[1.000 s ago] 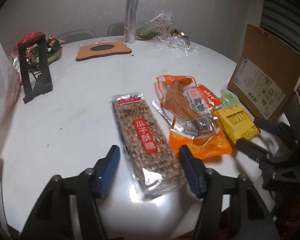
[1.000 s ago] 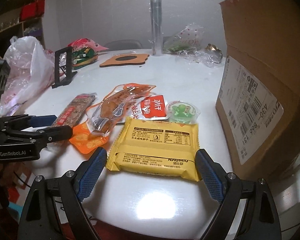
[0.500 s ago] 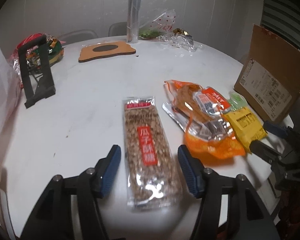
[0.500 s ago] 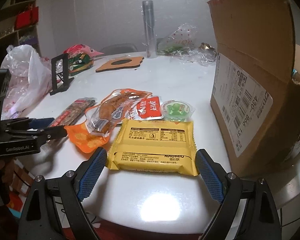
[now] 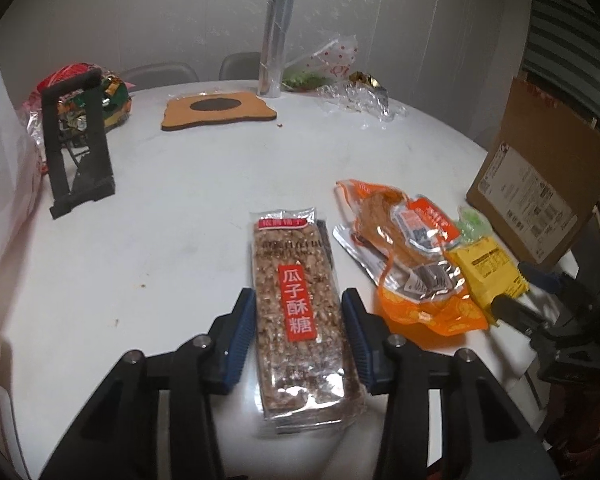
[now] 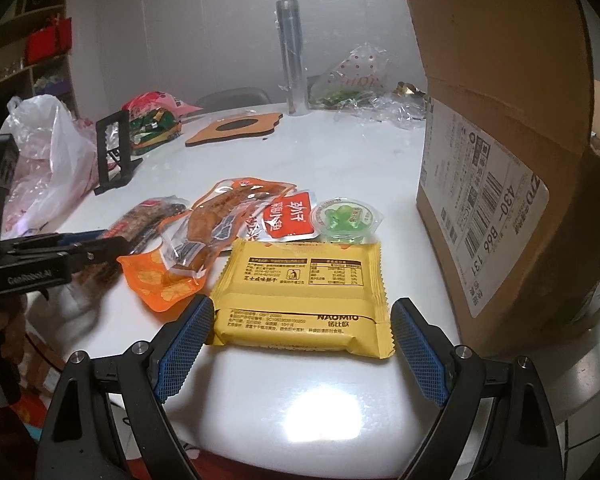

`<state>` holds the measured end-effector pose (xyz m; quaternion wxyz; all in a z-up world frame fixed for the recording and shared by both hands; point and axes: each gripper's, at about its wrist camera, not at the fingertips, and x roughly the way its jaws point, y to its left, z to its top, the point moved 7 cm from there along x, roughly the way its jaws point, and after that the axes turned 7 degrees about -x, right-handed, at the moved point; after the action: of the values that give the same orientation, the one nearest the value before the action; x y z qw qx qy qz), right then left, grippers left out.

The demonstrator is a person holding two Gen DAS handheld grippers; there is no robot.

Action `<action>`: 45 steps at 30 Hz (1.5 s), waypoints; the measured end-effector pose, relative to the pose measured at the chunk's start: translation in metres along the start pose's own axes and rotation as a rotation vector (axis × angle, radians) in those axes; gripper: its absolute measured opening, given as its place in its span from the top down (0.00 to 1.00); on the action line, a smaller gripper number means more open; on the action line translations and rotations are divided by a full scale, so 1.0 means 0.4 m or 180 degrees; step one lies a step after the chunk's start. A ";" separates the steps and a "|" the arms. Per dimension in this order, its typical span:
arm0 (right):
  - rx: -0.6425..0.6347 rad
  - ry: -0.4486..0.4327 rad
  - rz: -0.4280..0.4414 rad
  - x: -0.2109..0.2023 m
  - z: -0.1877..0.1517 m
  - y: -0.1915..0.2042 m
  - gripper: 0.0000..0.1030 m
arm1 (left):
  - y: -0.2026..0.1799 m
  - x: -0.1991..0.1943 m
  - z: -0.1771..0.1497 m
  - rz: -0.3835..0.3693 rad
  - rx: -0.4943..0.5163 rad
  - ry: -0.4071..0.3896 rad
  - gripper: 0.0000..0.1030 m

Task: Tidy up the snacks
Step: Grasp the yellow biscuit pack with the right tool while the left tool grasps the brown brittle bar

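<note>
A long clear-wrapped seed brittle bar (image 5: pixel 300 304) with a red label lies on the white round table (image 5: pixel 188 200). My left gripper (image 5: pixel 299 338) has its blue pads against both long sides of the bar. To its right lie an orange dried-fish pack (image 5: pixel 404 248), a green jelly cup (image 6: pixel 346 216) and a yellow biscuit pack (image 6: pixel 306 298). My right gripper (image 6: pixel 302 350) is open, its pads on either side of the yellow pack's near end, apart from it. The brittle bar also shows in the right wrist view (image 6: pixel 144 220).
An open cardboard box (image 6: pixel 512 152) stands at the table's right edge. A black stand (image 5: pixel 78 148), a snack bag (image 5: pixel 84 96), a white plastic bag (image 6: pixel 40 160), a wooden coaster (image 5: pixel 216 110), a foil roll (image 5: pixel 278 32) and crumpled wrappers (image 5: pixel 352 88) sit farther back.
My left gripper's jaws have narrowed from wide open to touching the brittle bar's sides. The right gripper moved slightly forward around the yellow pack and stays open.
</note>
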<state>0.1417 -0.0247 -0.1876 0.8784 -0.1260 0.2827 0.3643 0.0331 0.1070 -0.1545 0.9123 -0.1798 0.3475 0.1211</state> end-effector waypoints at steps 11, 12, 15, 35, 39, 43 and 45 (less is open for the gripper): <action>0.0017 0.0047 0.0261 -0.004 -0.018 0.034 0.12 | -0.014 -0.015 0.018 -0.0110 0.0038 -0.0087 0.60; 0.0000 0.0053 0.0297 -0.008 -0.021 0.042 0.12 | -0.014 -0.013 0.019 -0.0120 0.0042 -0.0085 0.60; -0.0045 0.0097 0.0470 -0.021 -0.027 0.066 0.12 | -0.020 -0.013 0.020 -0.0162 0.0060 -0.0088 0.60; -0.0410 0.0355 0.1160 0.101 0.086 0.048 0.12 | 0.005 -0.035 0.033 -0.0219 0.0051 -0.0185 0.65; -0.0384 0.0437 0.1167 0.076 0.064 0.039 0.12 | 0.002 -0.038 0.037 -0.0246 0.0084 -0.0202 0.71; -0.0441 0.0484 0.1158 0.042 0.036 0.043 0.12 | 0.001 -0.020 0.032 -0.0201 0.0145 -0.0145 0.71; -0.0509 0.0508 0.1163 0.027 0.023 0.047 0.12 | 0.006 -0.005 0.021 -0.0201 0.0100 -0.0070 0.70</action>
<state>0.1382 -0.0017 -0.1869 0.7598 -0.1704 0.3396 0.5276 0.0356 0.1124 -0.1479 0.9221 -0.1749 0.3335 0.0888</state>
